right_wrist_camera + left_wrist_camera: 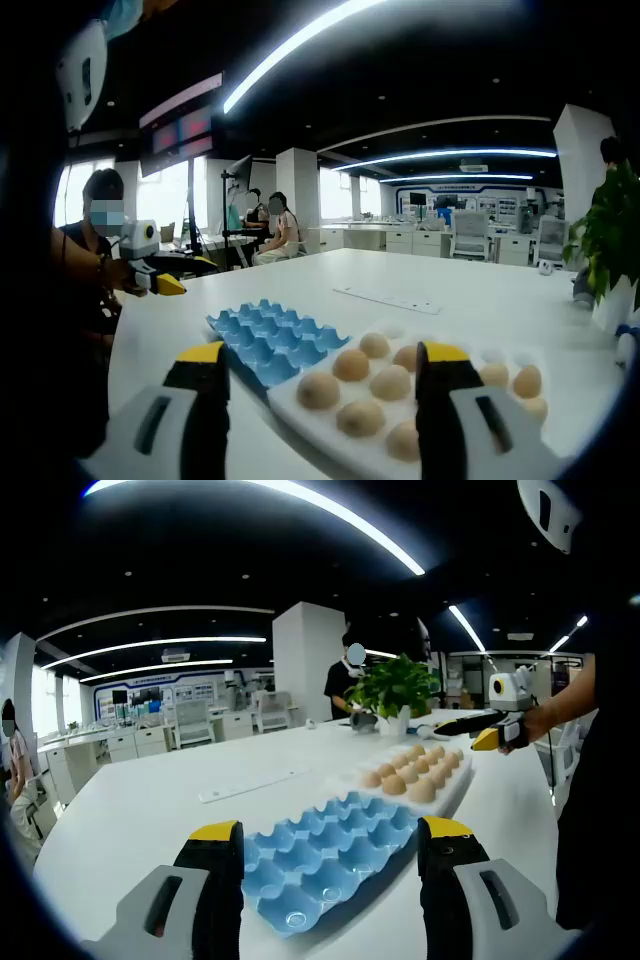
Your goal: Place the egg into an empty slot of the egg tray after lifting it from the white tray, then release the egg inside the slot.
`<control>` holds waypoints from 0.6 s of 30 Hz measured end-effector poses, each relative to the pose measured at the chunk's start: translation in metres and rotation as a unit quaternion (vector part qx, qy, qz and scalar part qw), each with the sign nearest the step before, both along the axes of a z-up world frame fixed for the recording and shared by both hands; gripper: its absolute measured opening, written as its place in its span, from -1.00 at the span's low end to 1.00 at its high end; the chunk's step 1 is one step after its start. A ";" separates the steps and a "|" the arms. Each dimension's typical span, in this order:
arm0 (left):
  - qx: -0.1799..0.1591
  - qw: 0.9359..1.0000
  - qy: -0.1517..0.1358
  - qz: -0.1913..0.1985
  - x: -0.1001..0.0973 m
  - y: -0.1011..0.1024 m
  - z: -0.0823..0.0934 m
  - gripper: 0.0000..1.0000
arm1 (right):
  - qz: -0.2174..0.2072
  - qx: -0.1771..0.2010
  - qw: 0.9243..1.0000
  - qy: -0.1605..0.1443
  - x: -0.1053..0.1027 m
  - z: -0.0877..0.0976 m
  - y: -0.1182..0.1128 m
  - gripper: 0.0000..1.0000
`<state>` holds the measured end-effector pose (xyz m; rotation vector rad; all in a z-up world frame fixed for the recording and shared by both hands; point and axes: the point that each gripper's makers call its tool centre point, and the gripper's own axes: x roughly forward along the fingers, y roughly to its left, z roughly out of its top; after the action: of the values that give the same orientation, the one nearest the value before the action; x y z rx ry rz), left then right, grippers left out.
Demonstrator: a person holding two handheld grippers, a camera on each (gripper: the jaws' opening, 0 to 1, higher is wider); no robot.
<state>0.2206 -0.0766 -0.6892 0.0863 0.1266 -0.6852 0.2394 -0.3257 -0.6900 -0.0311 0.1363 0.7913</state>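
Nearest in the right gripper view, the right hand-held gripper (320, 385) is held spread and empty above the eggs (352, 364) on the white tray (300, 418); about ten eggs are counted. One blue egg tray (275, 335) lies just beside, all slots seen empty. The left hand-held gripper (330, 855) is spread over the egg tray too. An egg could be cracked if pinched too hard, or dropped if the grip is loose, onto the counter (470, 290).
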 end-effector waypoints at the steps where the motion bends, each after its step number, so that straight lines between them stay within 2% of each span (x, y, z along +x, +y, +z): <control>1: 0.001 1.000 0.000 0.001 0.000 0.000 0.000 0.43 | 0.000 -0.001 1.000 0.000 0.000 0.000 0.000 0.56; 18: 0.002 1.000 -0.007 0.000 0.000 0.001 0.003 0.42 | 0.001 -0.001 1.000 -0.002 0.000 0.001 0.002 0.56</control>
<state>0.2210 -0.0754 -0.6863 0.0940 0.1149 -0.6837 0.2395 -0.3233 -0.6888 -0.0348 0.1340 0.7940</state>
